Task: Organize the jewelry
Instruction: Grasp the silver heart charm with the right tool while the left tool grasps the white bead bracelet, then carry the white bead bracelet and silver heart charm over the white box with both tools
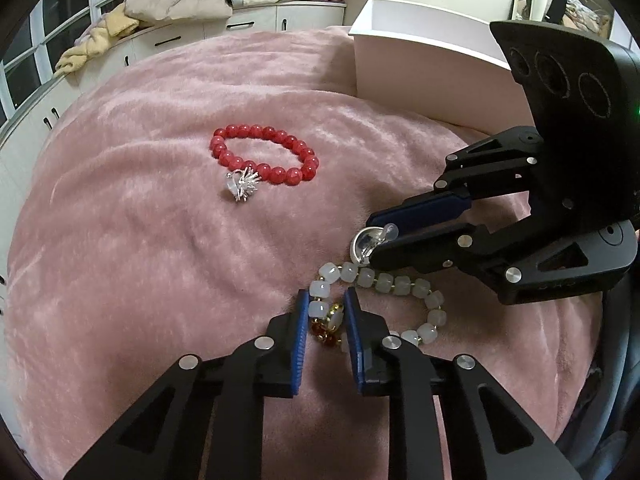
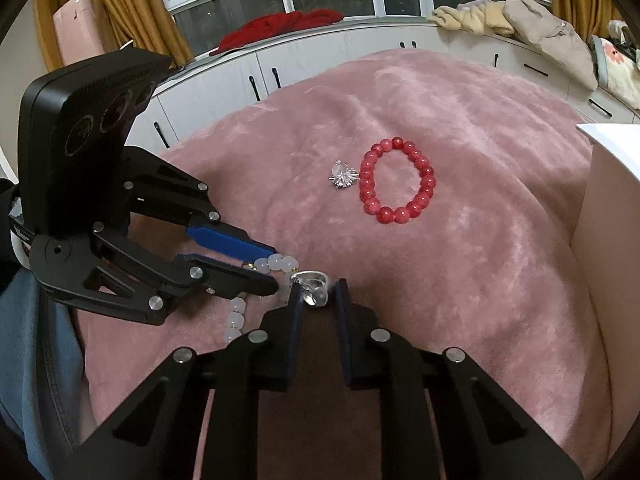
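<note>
Left wrist view alone shows gold-and-red charm (image 1: 330, 322) of white cube-bead bracelet (image 1: 400, 282), clamped by left gripper (image 1: 327, 312). Right gripper (image 2: 316, 294), angled down, clamped on silver clear-stone earring (image 2: 314, 286).

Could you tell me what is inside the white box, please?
Only the white box's bare inner walls show; its floor is hidden behind the near wall, so any contents cannot be seen.

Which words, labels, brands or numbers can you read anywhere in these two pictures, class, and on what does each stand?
None can be read.
Right gripper: faint embossed marks on its black body, too blurred to read.
Red bead bracelet, white bead bracelet, white box: no writing visible.
</note>
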Tool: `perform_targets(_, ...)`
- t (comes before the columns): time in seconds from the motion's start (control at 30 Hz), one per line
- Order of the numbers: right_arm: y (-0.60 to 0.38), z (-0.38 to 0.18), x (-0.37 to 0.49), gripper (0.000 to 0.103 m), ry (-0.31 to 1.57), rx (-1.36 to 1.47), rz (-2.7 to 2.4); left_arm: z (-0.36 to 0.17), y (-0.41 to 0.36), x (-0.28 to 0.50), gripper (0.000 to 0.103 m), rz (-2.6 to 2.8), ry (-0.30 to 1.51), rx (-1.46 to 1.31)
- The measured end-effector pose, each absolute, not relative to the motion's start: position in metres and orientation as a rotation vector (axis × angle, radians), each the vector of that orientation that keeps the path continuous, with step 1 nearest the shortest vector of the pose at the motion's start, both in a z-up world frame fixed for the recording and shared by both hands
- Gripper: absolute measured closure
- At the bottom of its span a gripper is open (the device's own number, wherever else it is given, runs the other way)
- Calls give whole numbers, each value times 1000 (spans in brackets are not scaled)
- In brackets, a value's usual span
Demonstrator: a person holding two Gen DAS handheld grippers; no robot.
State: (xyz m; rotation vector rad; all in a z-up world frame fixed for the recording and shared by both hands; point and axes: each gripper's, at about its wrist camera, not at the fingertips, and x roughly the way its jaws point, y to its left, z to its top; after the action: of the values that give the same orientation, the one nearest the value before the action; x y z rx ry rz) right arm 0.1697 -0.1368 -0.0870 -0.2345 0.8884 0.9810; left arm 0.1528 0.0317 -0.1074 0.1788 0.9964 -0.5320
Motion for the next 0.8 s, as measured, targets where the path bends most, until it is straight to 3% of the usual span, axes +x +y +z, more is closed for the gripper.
perform_targets(0.37,-143,-76,170,86,864,-231,934,-97,34,148,86,-454,942,202)
perform_targets(0.43,-146,-72,173,86,857,-221,920,-93,33,148,92,-428,922,206)
perform_targets(0.8,-162,-42,176,86,793,-175,873,-63,30,134,94,-385,843,196)
